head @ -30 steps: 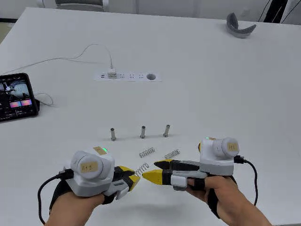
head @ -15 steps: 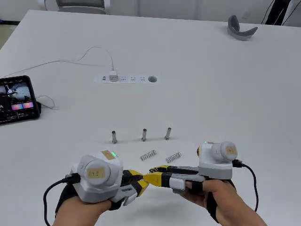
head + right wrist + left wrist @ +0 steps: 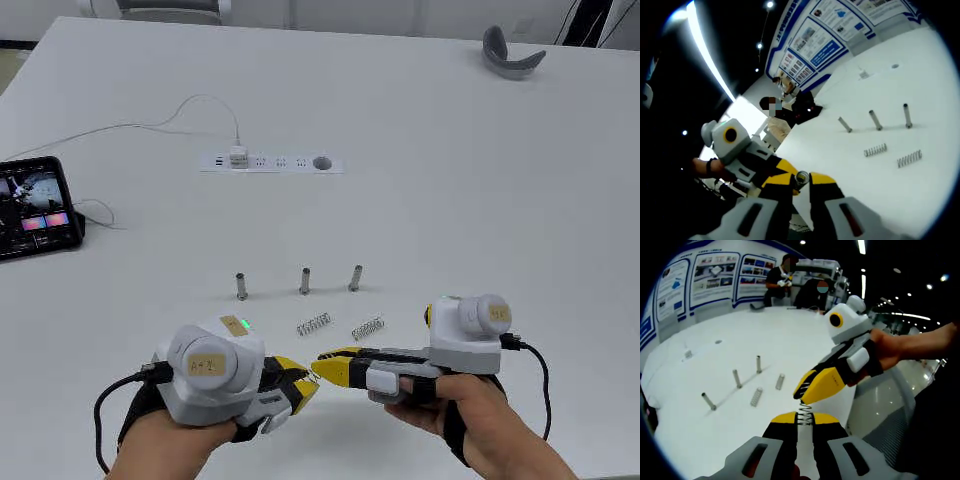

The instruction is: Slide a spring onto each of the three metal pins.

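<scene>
Step one, by the look of it: on the white table (image 3: 480,200) the three metal pins (image 3: 241,286) (image 3: 305,281) (image 3: 355,278) stand upright and bare. On the near side, the left gripper (image 3: 804,419) and right gripper (image 3: 805,391) meet tip to tip. Two loose springs (image 3: 313,324) (image 3: 368,328) lie just in front of the pins. The left jaws are pinched narrow on the held spring (image 3: 803,412). The right jaws are almost closed at its free end; can't tell if clamped. Next move probably needs one firm grip and the coil lined up over a pin.
</scene>
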A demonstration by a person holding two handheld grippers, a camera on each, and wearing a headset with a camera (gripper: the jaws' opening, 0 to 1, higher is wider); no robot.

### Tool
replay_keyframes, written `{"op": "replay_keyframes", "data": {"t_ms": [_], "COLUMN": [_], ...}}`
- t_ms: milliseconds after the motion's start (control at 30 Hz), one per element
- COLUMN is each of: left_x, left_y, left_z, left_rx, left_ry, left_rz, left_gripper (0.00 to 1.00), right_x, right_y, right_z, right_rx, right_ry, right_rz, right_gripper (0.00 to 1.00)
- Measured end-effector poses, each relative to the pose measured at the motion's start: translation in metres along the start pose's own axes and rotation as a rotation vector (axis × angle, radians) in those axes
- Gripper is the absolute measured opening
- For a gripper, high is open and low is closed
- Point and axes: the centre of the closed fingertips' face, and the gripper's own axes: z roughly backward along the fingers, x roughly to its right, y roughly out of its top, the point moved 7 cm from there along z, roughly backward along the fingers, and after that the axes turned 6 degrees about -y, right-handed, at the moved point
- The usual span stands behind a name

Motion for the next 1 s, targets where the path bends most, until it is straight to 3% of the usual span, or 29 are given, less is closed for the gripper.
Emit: {"op": "replay_keyframes", "data": {"t_ms": [367, 733, 1000], "left_x": [-0.001, -0.007, -0.009], "left_y": [0.006, 0.032, 0.041], "left_z": [0.002, 0.009, 0.015], "left_rx": [-0.001, 0.058, 0.079], "left_ry": [-0.022, -0.068, -0.096], "left_rz": [-0.029, -0.078, -0.116], "left_gripper": [0.10, 0.10, 0.10], "right_x": [-0.005, -0.021, -0.033], "right_y": [0.006, 0.048, 0.063], "right_z": [0.003, 0.007, 0.004], "right_rx": [0.001, -0.156, -0.290], "right_ry": [0.019, 0.064, 0.088], "right_rz": [0.027, 0.298, 0.477], "right_gripper": [0.12, 0.12, 0.12]}}
